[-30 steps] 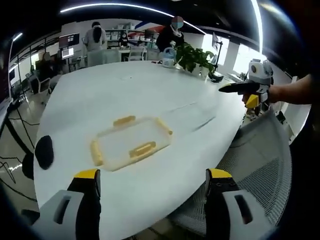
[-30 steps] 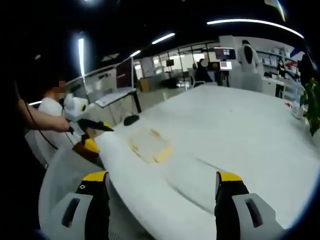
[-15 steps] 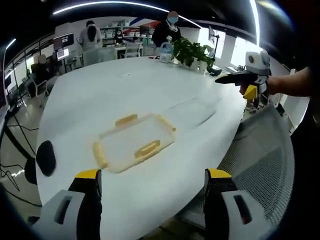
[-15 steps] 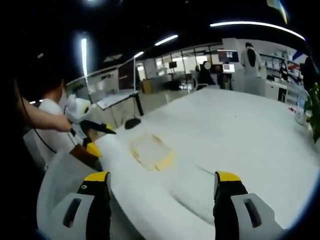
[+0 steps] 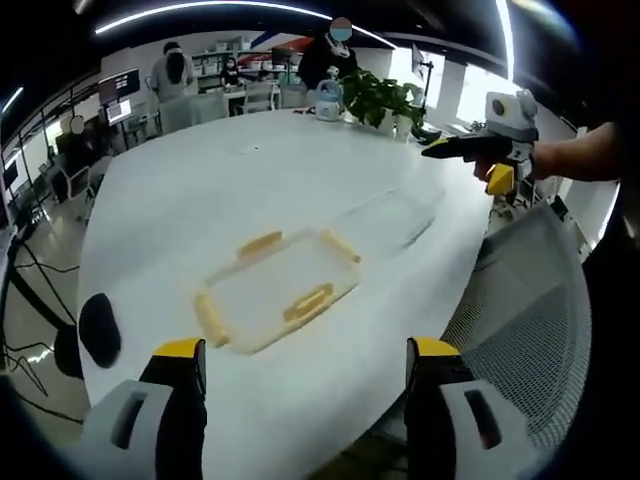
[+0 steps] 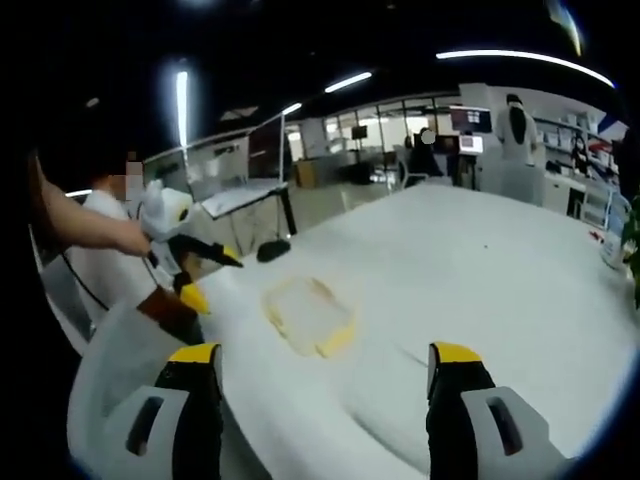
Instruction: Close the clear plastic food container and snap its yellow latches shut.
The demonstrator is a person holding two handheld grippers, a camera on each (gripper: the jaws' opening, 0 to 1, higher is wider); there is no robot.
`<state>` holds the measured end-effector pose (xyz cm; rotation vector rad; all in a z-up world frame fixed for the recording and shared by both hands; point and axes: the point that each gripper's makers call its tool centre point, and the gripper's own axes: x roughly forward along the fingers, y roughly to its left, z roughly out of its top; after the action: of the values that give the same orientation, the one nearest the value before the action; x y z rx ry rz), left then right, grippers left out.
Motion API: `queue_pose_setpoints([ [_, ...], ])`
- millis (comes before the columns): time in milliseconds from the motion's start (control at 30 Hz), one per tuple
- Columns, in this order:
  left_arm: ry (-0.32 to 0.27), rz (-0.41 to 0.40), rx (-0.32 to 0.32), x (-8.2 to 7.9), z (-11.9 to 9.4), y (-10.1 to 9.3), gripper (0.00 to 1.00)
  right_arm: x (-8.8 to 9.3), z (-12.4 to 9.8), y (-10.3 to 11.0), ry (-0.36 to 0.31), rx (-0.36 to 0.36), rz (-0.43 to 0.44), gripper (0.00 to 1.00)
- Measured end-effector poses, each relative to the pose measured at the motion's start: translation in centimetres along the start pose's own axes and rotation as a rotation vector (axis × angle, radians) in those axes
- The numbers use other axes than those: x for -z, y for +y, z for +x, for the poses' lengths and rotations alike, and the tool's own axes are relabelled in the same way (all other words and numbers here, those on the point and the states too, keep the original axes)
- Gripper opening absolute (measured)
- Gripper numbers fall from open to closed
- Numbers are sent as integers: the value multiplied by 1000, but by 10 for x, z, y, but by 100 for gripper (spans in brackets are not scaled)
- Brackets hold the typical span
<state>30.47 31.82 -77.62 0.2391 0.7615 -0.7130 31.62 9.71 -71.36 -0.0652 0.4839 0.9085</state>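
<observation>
A clear plastic food container point(image 5: 272, 290) with yellow latches lies flat on the white table point(image 5: 250, 190), lid on it; it also lies small in the right gripper view as the container point(image 6: 307, 313). My left gripper point(image 5: 298, 400) is open, held back from the table's near edge, below the container. My right gripper point(image 6: 320, 400) is open too, well short of the container. In the left gripper view the right gripper point(image 5: 470, 148) is held by a hand at the right, off the table's edge. In the right gripper view the left gripper point(image 6: 195, 258) is at the left, beside the table.
A mesh chair point(image 5: 520, 330) stands by the table edge. A black mouse-like object point(image 5: 98, 328) lies near the table's left edge. A potted plant point(image 5: 385, 100) and a bottle point(image 5: 328, 98) stand at the far end. People stand at desks behind.
Both cameras have shifted slightly; the container sits a little nearer the middle of both views. Neither gripper has touched it. The jaws of both stay open.
</observation>
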Motion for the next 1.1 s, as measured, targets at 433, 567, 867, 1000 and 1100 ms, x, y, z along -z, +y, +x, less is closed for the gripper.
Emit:
queue_pose_setpoints([
  [433, 27, 24, 20, -2, 8, 10, 82, -9, 10, -8, -17, 1, 24, 82],
  [567, 38, 44, 38, 0, 11, 12, 81, -8, 14, -7, -8, -9, 16, 81],
  [867, 63, 69, 40, -1, 15, 25, 81, -8, 23, -4, -3, -23, 20, 81],
  [1000, 74, 79, 42, -2, 18, 31, 81, -6, 25, -3, 9, -33, 13, 81],
  [1100, 84, 91, 44, -2, 20, 35, 81, -6, 27, -4, 12, -36, 12, 80],
])
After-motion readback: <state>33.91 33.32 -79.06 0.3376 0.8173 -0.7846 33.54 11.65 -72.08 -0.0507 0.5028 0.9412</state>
